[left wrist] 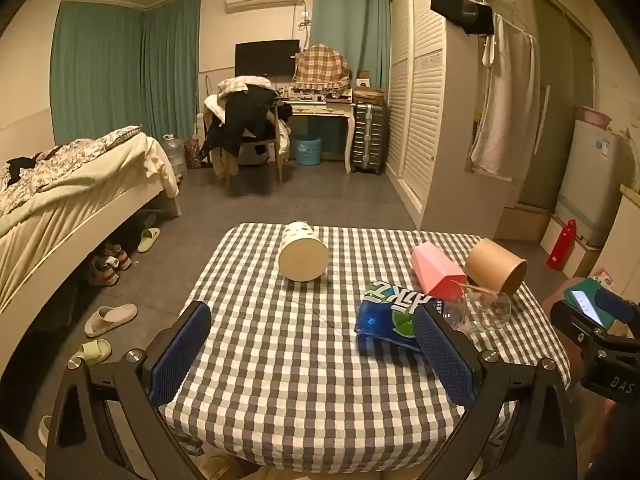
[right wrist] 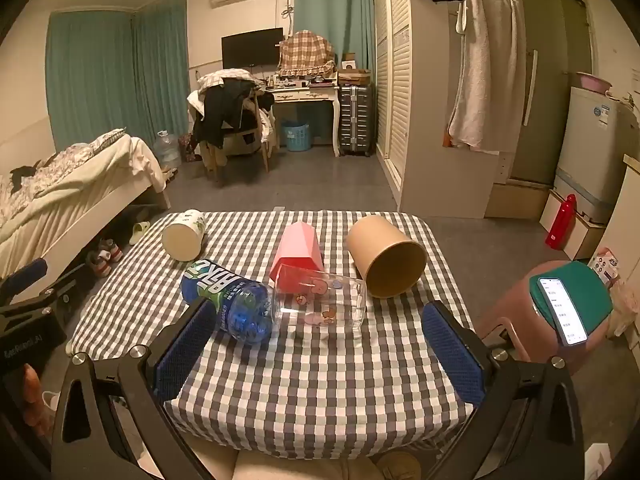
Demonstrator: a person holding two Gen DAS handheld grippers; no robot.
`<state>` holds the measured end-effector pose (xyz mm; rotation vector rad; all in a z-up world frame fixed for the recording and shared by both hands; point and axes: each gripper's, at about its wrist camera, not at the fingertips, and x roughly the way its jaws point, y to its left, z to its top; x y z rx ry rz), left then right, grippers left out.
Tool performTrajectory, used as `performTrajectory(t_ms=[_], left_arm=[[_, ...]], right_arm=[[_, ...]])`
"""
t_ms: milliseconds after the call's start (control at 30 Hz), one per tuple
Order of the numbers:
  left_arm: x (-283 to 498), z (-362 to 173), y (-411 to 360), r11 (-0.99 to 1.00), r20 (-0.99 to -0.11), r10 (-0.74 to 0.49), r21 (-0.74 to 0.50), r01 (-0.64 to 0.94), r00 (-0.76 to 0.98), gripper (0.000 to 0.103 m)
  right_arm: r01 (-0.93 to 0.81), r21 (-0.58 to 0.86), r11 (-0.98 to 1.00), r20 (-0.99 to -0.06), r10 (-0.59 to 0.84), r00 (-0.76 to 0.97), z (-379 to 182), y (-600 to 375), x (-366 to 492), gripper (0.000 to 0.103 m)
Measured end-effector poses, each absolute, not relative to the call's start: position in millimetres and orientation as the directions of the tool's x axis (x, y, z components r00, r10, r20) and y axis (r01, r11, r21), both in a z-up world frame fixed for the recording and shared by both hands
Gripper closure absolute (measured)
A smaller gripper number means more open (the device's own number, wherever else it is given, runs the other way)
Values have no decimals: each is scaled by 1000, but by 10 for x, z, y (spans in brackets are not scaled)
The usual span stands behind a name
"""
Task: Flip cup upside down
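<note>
1. Right wrist view: right gripper (right wrist: 320, 344) hangs over the near edge of the checked table (right wrist: 320, 400), jaws spread wide, nothing between the blue pads (right wrist: 452, 354).
2. Left wrist view: left gripper (left wrist: 316, 354) likewise spread wide and empty, low over the same near edge.
3. Clear glass cup (right wrist: 322, 300) lies on its side just ahead of the right gripper, mid-table, printed with small cartoon figures; which end is the mouth is hard to read through the glass.
4. Against the glass cup: blue water bottle (right wrist: 226, 300) touching or nearly touching its left end, also lying down; pink cup (right wrist: 298, 258) directly behind and touching it; brown paper cup (right wrist: 386, 256) behind-right, on its side, mouth facing the camera.
5. White paper cup (right wrist: 184, 236) well apart from the glass cup, at the far-left corner, on its side.
6. Which cup the task means cannot be told from the views; the glass one is nearest the right gripper.
7. Handling, judged: glass is rigid, smooth, likely slippery under the pads, breakable if dropped, and free to roll. Paper cups are light and would crush under a hard squeeze. Grip across the mid-body, firm for glass, gentle for paper.
8. Room, judged: open cloth between grippers and glass cup gives a clean approach and a place to set it mouth-down. Neighbours crowd its back and left end; lift before turning. Table edge is close on the near side.
</note>
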<state>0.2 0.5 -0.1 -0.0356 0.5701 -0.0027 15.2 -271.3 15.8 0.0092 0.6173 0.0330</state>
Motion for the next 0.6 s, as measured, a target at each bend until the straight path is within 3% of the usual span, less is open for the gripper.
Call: performTrajectory(t_ms=[600], left_arm=[[39,-53,104,1000,-544,1,-23,-16,839,0]], right_arm=[[-20,21,1000,-577,29,816,210,-2732,114,0]])
